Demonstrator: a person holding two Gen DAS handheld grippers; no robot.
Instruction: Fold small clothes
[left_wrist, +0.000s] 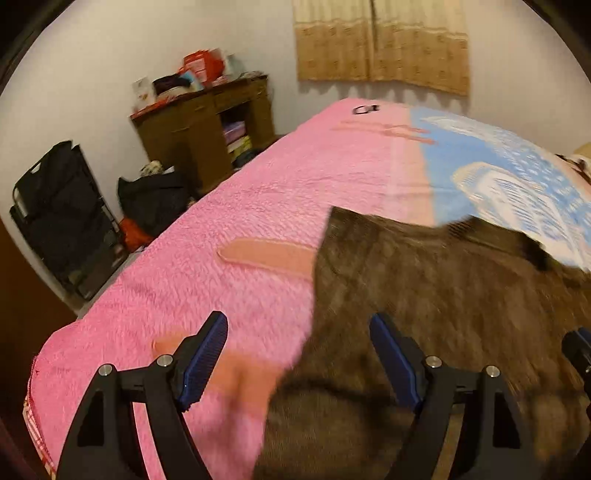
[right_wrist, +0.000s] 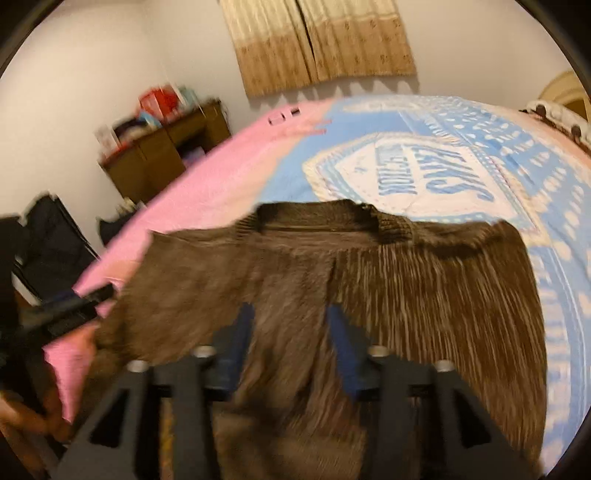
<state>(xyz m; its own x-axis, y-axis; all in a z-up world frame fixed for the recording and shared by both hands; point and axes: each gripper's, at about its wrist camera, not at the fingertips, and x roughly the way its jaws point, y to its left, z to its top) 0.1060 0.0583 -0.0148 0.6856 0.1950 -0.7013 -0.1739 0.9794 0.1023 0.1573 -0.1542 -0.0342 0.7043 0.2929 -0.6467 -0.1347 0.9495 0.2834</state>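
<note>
Lying flat on the blanket (right_wrist: 229, 177), brown sweater (right_wrist: 369, 280); left gripper (left_wrist: 298, 354), right gripper (right_wrist: 290, 339) fingers apart, empty

You have one brown knitted garment (right_wrist: 332, 288) spread on one bed (left_wrist: 229, 236). The bed carries two coverings: one pink blanket (left_wrist: 258, 206) and one blue-and-white printed blanket (right_wrist: 461, 177). Two hand-held grippers show: the left hand-held gripper (left_wrist: 297, 354) and the right hand-held gripper (right_wrist: 290, 336). Far left stands one wooden cabinet (left_wrist: 192, 133); one pair of curtains (right_wrist: 317, 40) hangs on the far wall.
</note>
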